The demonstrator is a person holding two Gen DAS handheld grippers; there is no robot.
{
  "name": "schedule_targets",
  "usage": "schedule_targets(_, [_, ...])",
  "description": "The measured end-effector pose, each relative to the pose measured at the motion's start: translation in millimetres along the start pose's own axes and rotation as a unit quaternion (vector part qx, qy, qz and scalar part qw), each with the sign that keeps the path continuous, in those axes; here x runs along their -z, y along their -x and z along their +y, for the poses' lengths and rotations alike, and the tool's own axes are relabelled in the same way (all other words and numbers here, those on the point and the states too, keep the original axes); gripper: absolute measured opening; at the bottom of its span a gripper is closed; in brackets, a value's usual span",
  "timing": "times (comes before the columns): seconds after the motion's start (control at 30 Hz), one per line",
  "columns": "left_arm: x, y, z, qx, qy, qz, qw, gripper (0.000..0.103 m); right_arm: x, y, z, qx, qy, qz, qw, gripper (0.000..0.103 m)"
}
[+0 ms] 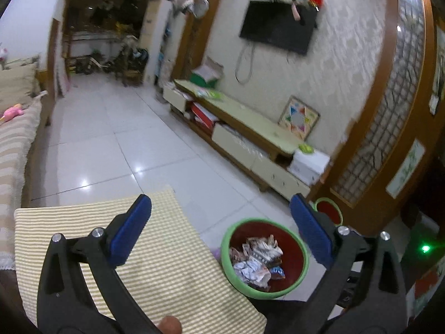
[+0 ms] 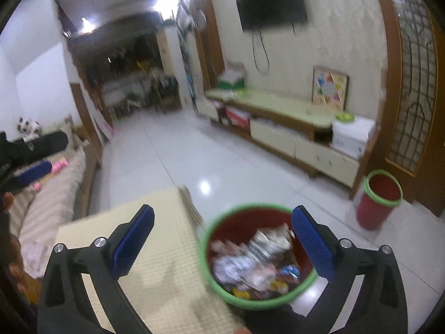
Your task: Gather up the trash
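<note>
- The left gripper (image 1: 221, 224) is released, jaws spread wide with nothing between the blue pads; the right gripper (image 2: 222, 229) is released and empty too.
- The trash (image 1: 257, 261) — crumpled wrappers — lies in the bin (image 1: 232, 278), a red bucket with a green rim at lower centre of both views, just beside the striped tabletop (image 1: 167, 250).
- Judgement: the pile looks loose and high in the right view; a gripper swinging past low could clip the rim and tip the bin, spilling the wrappers onto the floor (image 1: 125, 144).
- Both views are smeared, the right one more. Any reach made in such blur could misjudge the rim or the tabletop edge.
- A second bin (image 2: 381, 200) stands at right, well apart; a piece aimed at the wrong one could fall short.
- No loose trash shows on the tabletop, though part of it is hidden behind the grippers, so a piece could be missed.
</note>
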State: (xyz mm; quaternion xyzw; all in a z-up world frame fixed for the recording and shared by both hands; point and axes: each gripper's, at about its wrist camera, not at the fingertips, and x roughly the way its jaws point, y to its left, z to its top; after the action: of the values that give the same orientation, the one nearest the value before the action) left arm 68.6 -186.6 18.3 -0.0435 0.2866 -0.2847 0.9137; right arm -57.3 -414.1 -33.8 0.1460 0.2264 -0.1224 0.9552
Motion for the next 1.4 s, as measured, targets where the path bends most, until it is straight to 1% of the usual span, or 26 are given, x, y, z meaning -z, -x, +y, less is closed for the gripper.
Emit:
schedule_targets(0.07, [-4, 16, 9, -0.009, -0.002, -0.012, 0.9999, 0.098, -6, 10, 11, 0.003, 0.004, -0.026, 1.000, 0.096])
schedule_targets(0.1, [-5, 23, 12, -0.020, -0.006, -0.020, 0.9996, 0.098, -8, 15, 20, 0.014, 0.012, -0.045, 0.999, 0.096])
schedule_targets(0.2, [-7, 46, 22, -0.061, -0.018, -0.054, 0.9965, 0.098, -11, 20, 40, 0.040, 0.033, -0.069, 0.996, 0.096])
schedule_targets(0.23, [-7, 53, 26, -0.069, -0.018, -0.062, 0.9956, 0.098, -12, 22, 44, 0.043, 0.030, -0.073, 0.996, 0.096])
schedule_targets(0.3, [-7, 63, 33, -0.073, -0.012, -0.071, 0.9947, 0.098, -13, 25, 48, 0.042, 0.019, -0.080, 0.996, 0.096])
schedule_targets(0.4, [-7, 79, 43, -0.108, 0.000, -0.093, 0.9897, 0.098, -14, 27, 55, 0.031, 0.008, -0.079, 0.996, 0.096])
schedule_targets(0.43, [-6, 80, 45, -0.115, -0.001, -0.093, 0.9890, 0.098, -14, 27, 58, 0.030, 0.009, -0.076, 0.997, 0.096])
schedule_targets(0.5, [-5, 79, 49, -0.125, -0.003, -0.077, 0.9892, 0.098, -14, 25, 63, 0.030, 0.018, -0.070, 0.997, 0.096])
schedule_targets(0.6, [-1, 79, 54, -0.128, 0.004, -0.064, 0.9897, 0.098, -12, 26, 71, 0.028, 0.031, -0.064, 0.997, 0.096])
schedule_targets(0.73, [1, 77, 57, -0.133, 0.014, -0.056, 0.9894, 0.098, -10, 27, 74, 0.024, 0.036, -0.062, 0.997, 0.096])
schedule_targets(0.87, [5, 76, 56, -0.140, 0.009, -0.051, 0.9888, 0.098, -8, 26, 73, 0.025, 0.037, -0.060, 0.997, 0.096])
schedule_targets(1.03, [8, 76, 55, -0.140, 0.007, -0.048, 0.9889, 0.098, -4, 25, 66, 0.032, 0.033, -0.058, 0.997, 0.096])
schedule_targets(1.2, [9, 72, 53, -0.140, 0.003, -0.040, 0.9894, 0.098, -1, 21, 62, 0.031, 0.033, -0.047, 0.998, 0.096])
schedule_targets(1.4, [8, 71, 53, -0.137, 0.003, -0.039, 0.9898, 0.098, 2, 17, 61, 0.030, 0.031, -0.040, 0.998, 0.096])
